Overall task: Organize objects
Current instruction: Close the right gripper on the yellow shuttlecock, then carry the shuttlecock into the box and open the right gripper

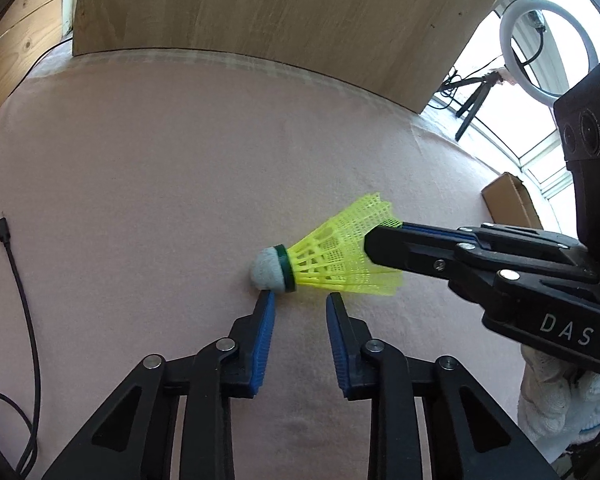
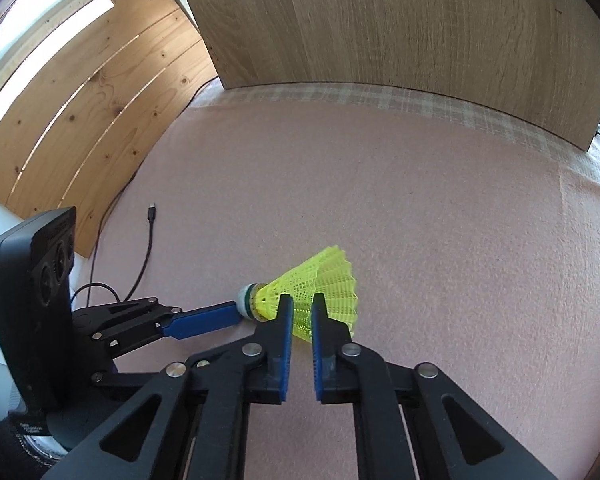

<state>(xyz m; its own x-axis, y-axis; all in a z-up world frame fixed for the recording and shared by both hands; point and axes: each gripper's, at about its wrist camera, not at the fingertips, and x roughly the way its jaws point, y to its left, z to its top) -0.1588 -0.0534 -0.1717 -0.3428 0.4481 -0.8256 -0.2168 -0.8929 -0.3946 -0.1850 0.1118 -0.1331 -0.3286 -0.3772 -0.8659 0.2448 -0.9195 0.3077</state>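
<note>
Yellow shuttlecock [image 1: 332, 256] lies on its side on pink-covered counter [image 1: 160, 184]. Right gripper [image 2: 299, 304] jaws clenched on its skirt. Left gripper [image 1: 300, 300] jaws released, one fingertip [image 1: 266, 300] touching the cork. Black cable [image 1: 20, 288] well apart.

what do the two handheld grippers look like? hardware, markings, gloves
Both: black scissor-linkage frames with silver rivets and ribbed blue finger pads. The right gripper carries white "DAS" lettering and a black box with round lenses; a white knit glove is behind it. The left gripper has the same box and a dark glove.
</note>
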